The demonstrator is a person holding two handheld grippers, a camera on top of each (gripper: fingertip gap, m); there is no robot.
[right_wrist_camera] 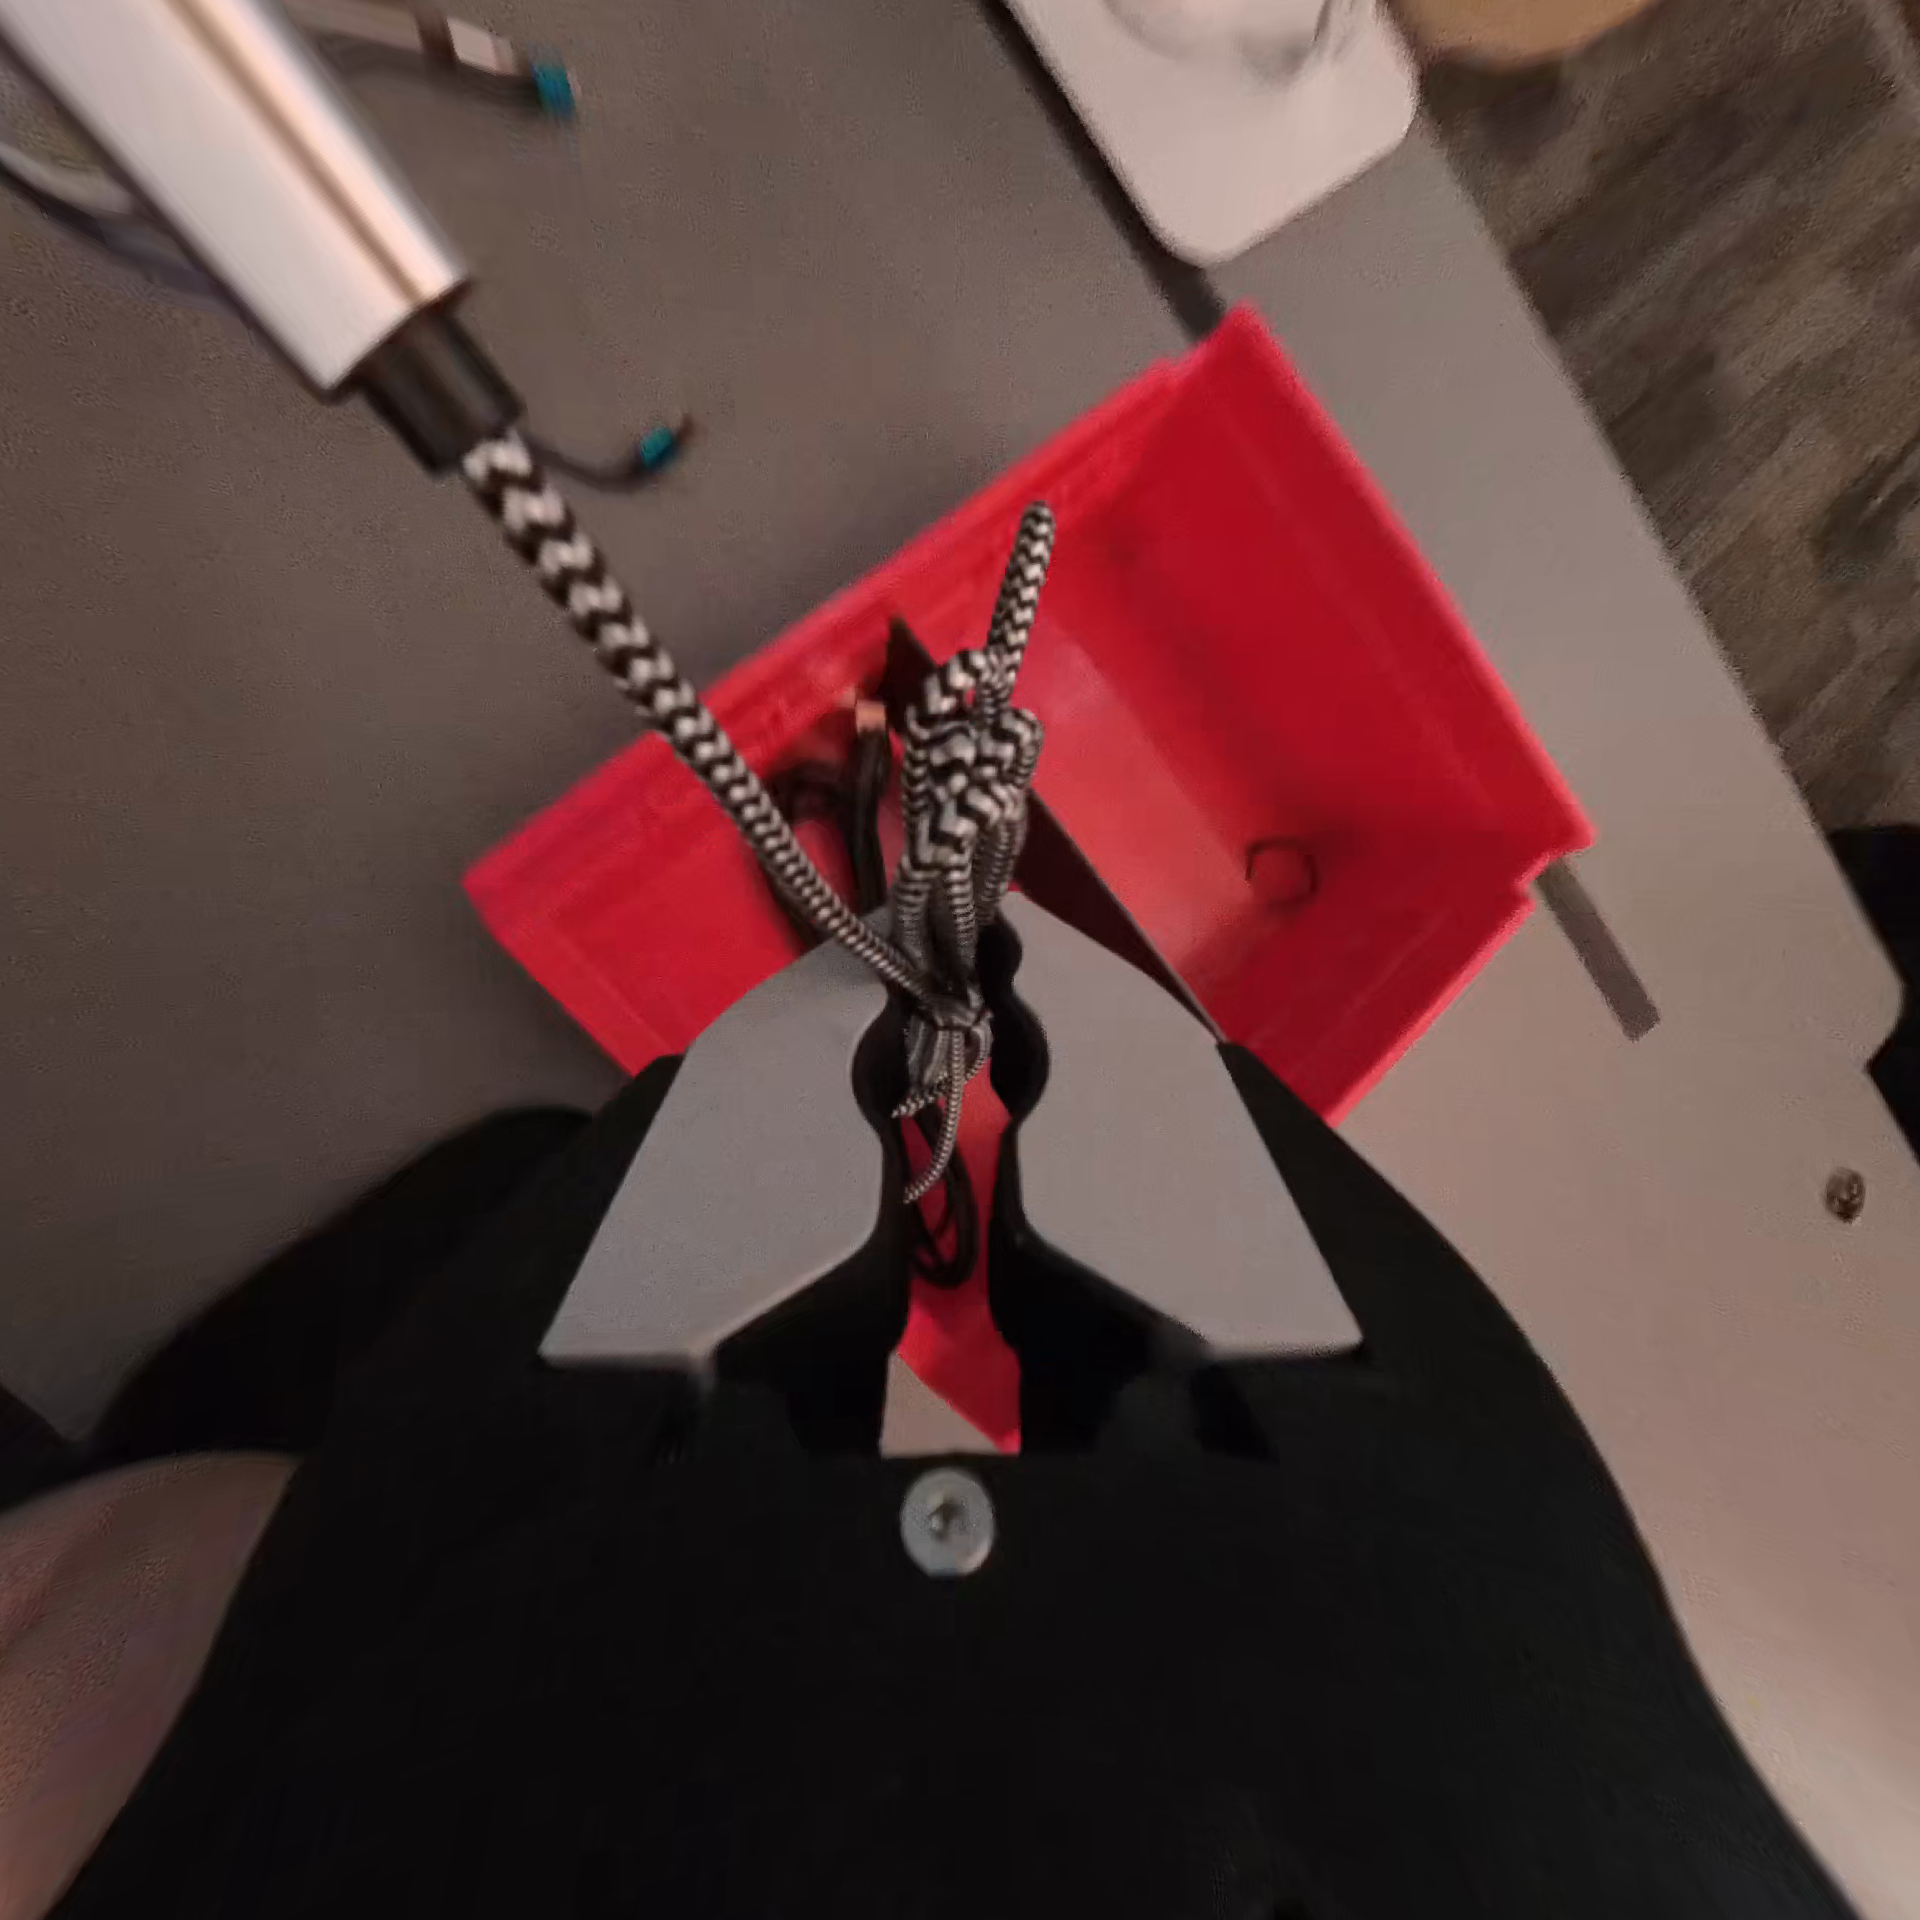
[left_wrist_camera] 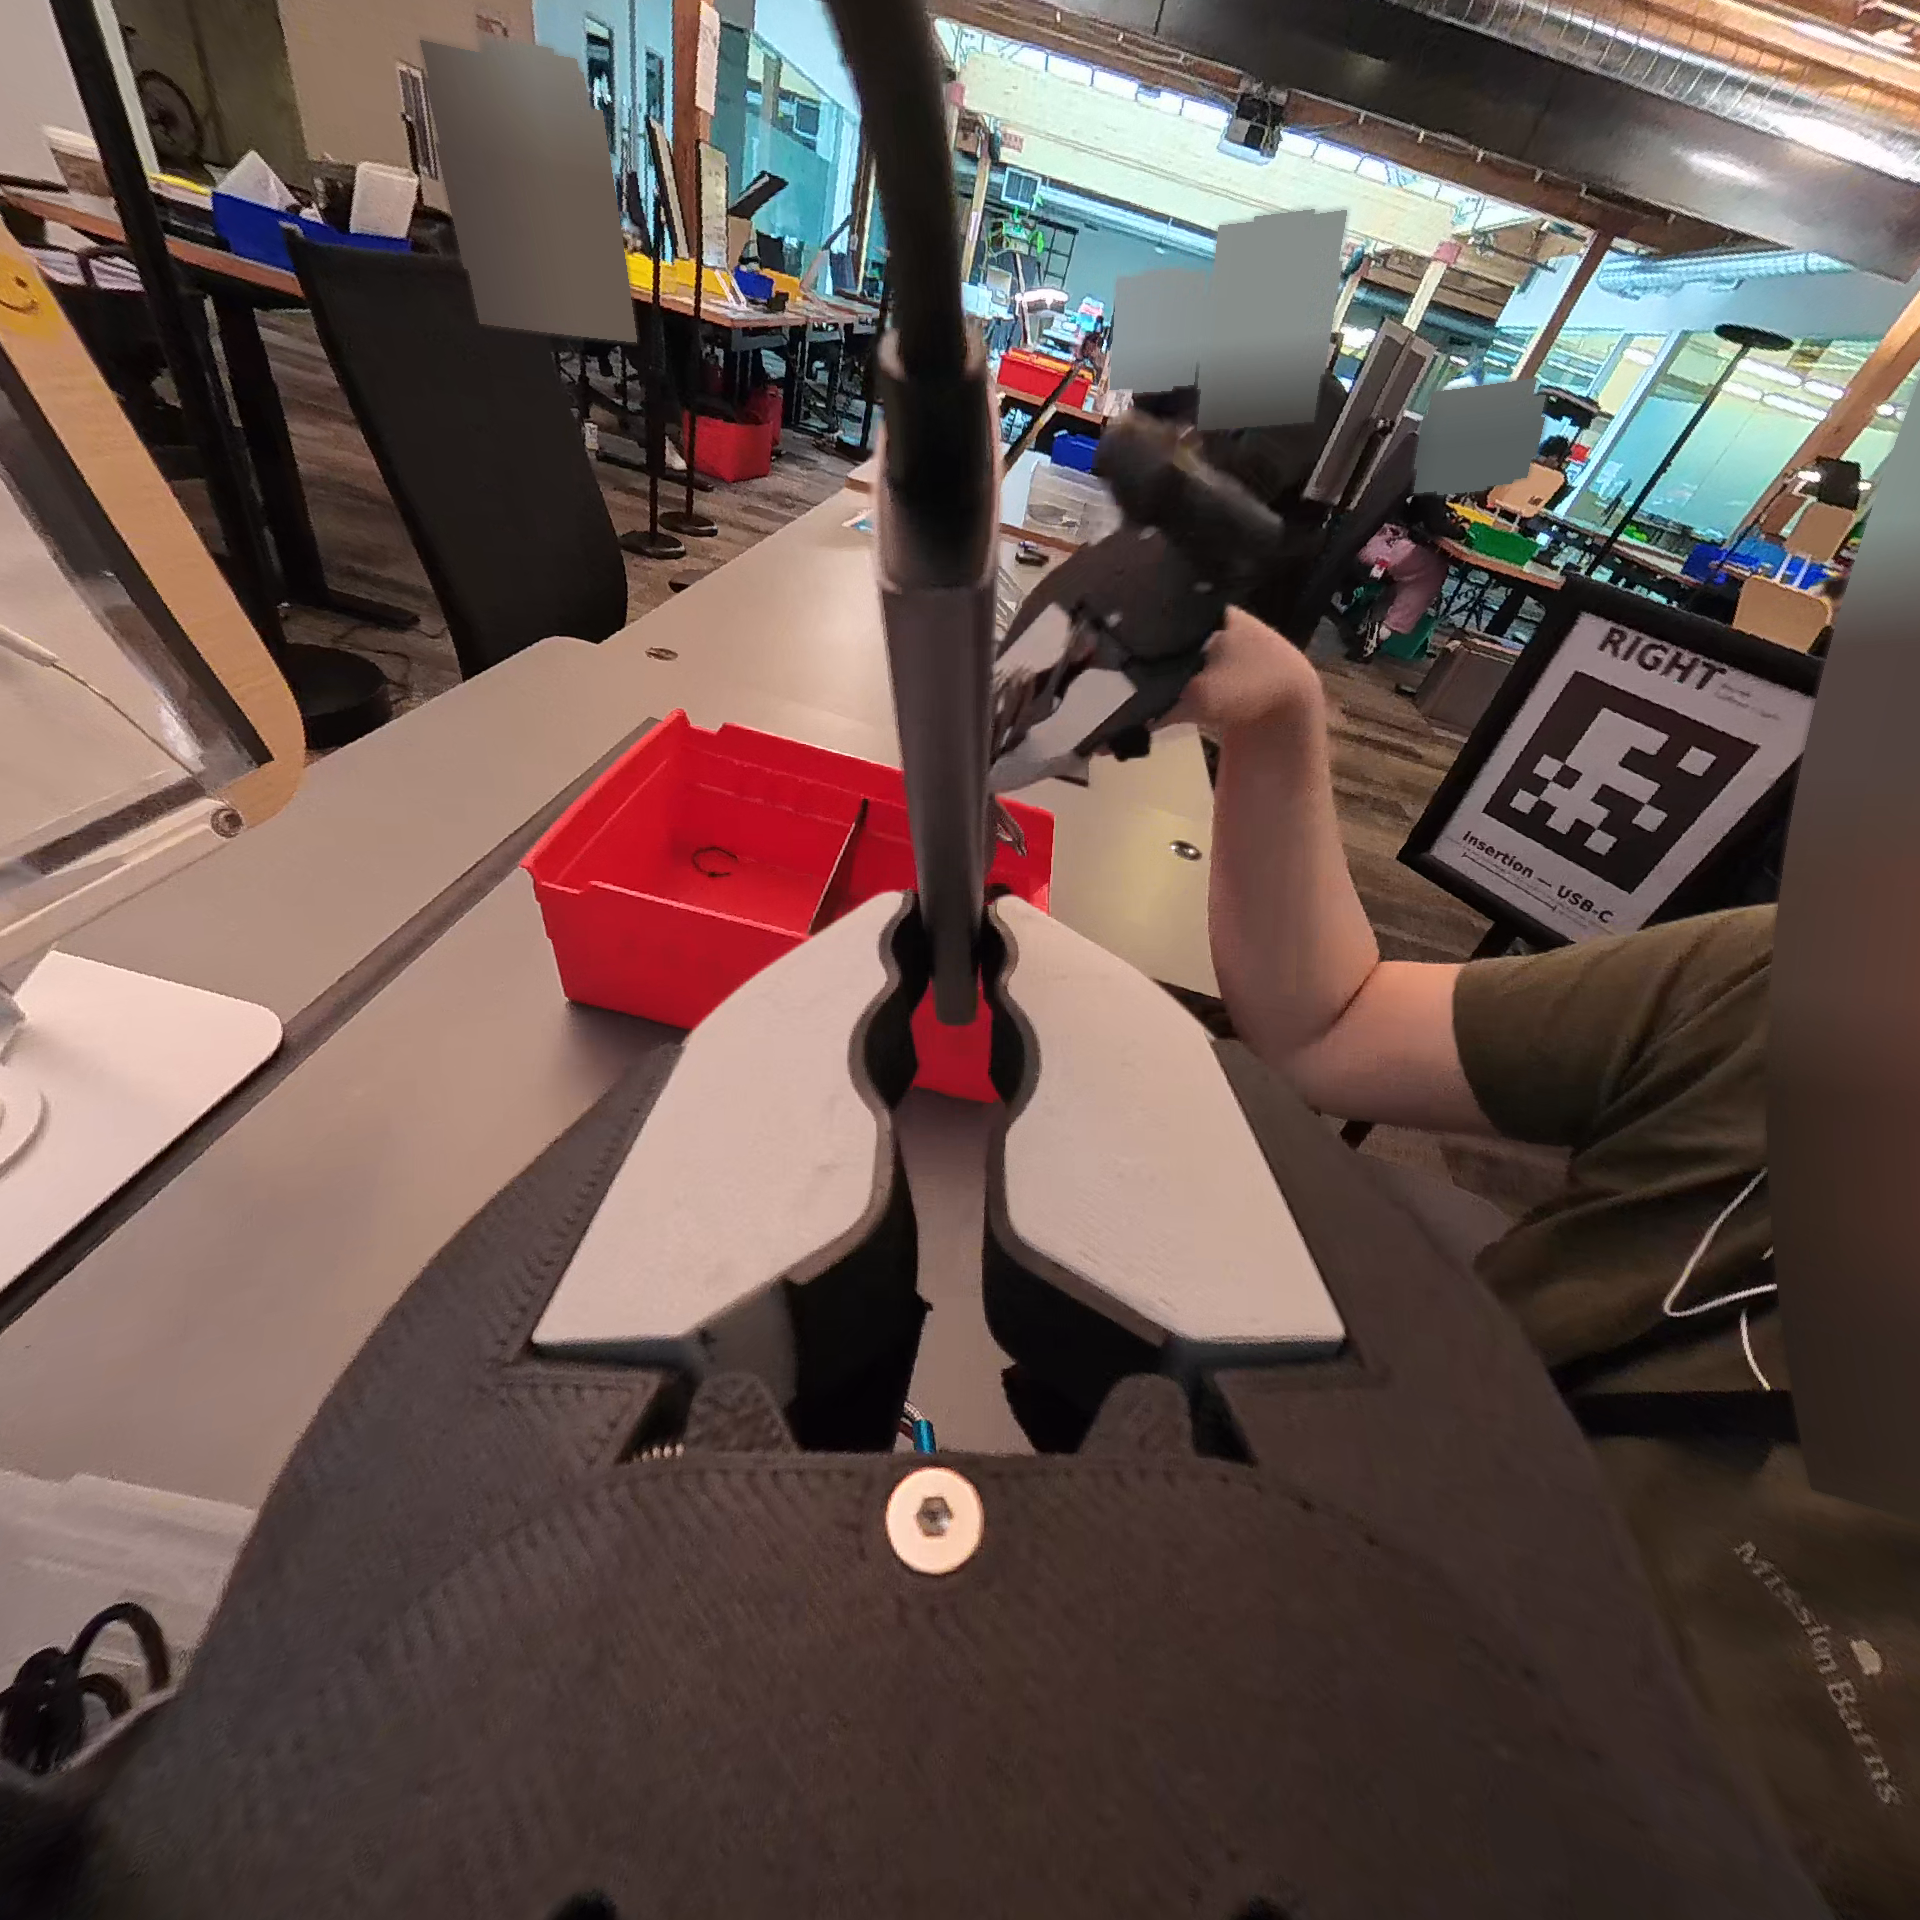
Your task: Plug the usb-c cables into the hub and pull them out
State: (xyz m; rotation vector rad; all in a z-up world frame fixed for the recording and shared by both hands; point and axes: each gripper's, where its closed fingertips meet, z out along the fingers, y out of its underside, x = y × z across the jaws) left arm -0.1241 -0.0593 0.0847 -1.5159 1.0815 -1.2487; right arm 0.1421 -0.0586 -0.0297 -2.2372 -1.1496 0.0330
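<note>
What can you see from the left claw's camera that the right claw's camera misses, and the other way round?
Only the left view shows the workshop behind, a framed sign, the person's arm and the right claw seen from outside. Only the right view shows the black-and-white braided cable plugged into the hub's end, its bundle pinched in the right claw. Both show the red bin, the grey table and the silver hub, which the left claw grips.
</note>
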